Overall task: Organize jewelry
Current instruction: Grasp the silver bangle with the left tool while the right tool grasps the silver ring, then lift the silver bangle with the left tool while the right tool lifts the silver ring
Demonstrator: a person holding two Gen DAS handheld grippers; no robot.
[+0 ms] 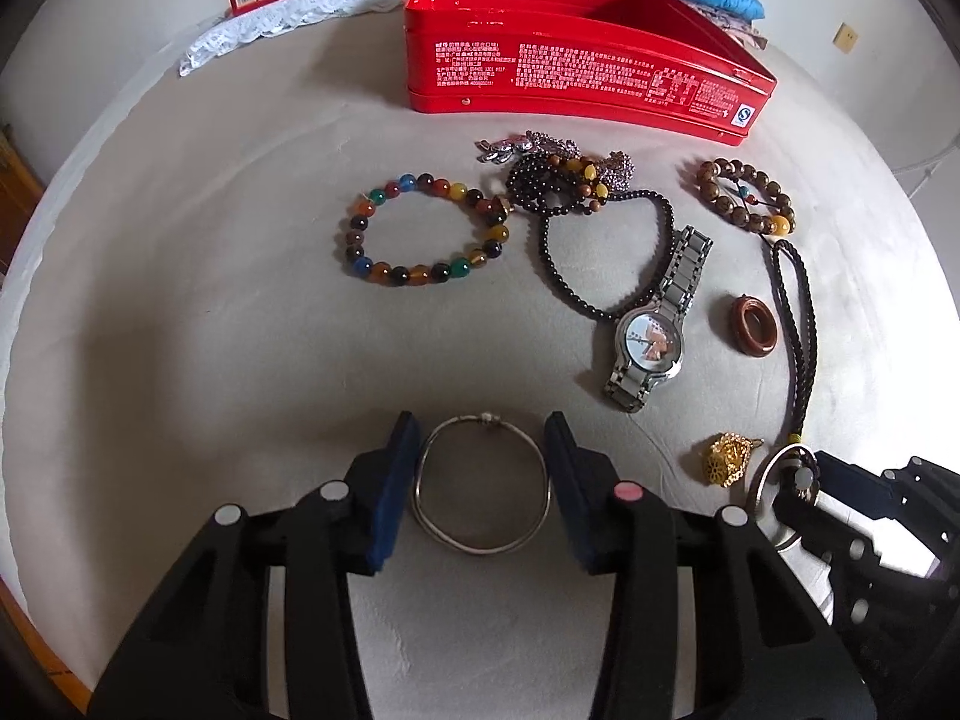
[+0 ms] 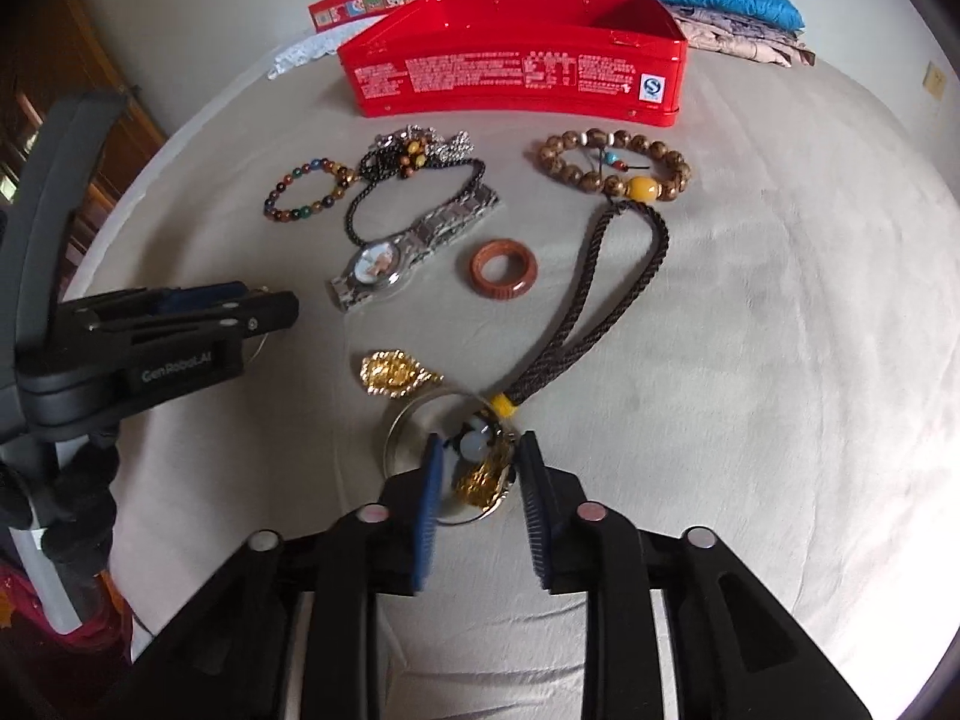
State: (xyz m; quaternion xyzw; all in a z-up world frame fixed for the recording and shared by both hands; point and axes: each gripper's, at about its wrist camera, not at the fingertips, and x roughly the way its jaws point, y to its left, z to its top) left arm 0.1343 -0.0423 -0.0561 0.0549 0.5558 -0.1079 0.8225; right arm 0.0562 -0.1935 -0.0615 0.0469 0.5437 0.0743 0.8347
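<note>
On the left, the left hand-held gripper (image 1: 483, 468) points down over a silver bangle (image 1: 482, 483) lying flat on the bed (image 1: 210, 300); its blue pads straddle the ring at either side, seemingly just short of pressing it. To the right, the right hand-held gripper (image 2: 480, 498) is spread around a gold pendant (image 2: 480, 483) on the dark cord necklace (image 2: 600, 288) (no pinch visible). The open red tin (image 1: 576, 69) lies straight ahead, beyond the other jewelry
</note>
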